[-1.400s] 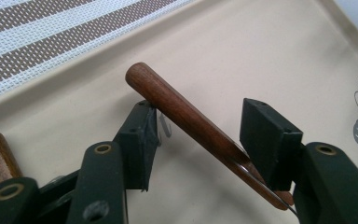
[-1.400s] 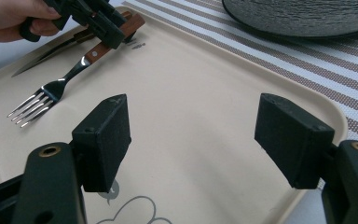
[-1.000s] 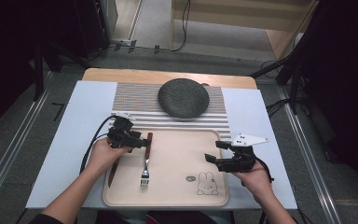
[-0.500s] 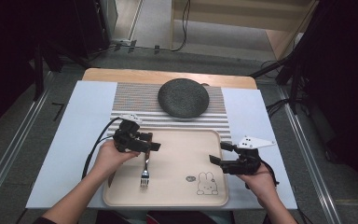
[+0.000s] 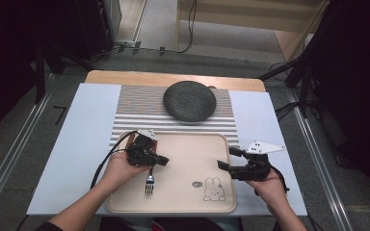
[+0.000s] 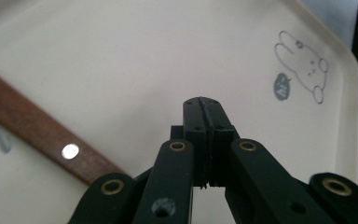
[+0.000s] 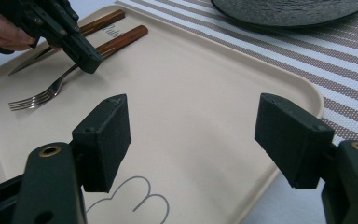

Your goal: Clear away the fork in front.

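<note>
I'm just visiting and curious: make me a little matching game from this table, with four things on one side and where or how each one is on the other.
Things:
1. fork
2. dark plate
3. left hand-held gripper
4. right hand-held gripper

Descriptions:
A. jaws pressed together, nothing between them
B. lies on the beige tray, prongs toward the person
C. jaws wide apart over the tray's right part
D. sits on the striped mat beyond the tray

Pairs: 1-B, 2-D, 3-A, 4-C
</note>
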Demonstrator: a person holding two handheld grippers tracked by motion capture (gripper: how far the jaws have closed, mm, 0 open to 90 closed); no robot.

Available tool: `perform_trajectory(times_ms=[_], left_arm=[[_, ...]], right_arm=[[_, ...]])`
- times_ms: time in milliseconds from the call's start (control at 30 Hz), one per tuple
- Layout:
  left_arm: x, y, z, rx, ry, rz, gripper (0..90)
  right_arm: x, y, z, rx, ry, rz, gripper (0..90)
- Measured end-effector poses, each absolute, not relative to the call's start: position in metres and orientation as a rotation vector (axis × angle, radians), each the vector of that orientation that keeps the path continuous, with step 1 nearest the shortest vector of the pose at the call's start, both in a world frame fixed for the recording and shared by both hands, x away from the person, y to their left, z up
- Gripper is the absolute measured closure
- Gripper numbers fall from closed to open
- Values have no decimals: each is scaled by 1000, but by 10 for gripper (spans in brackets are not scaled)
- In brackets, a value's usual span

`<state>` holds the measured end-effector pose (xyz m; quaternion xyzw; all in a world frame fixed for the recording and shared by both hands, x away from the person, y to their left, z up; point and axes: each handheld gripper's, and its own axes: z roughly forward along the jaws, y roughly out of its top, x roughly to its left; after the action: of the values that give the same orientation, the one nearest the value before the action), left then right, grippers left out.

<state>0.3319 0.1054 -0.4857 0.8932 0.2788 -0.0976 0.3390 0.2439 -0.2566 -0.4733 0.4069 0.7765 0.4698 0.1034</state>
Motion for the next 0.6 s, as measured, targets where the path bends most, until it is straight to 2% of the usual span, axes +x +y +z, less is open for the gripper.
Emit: perform_trajectory(times_ms=[600], left_arm=[[336, 136, -492, 2351, 808, -248, 899]], right_arm=[[244, -258, -473, 1199, 2292, 1387, 250]])
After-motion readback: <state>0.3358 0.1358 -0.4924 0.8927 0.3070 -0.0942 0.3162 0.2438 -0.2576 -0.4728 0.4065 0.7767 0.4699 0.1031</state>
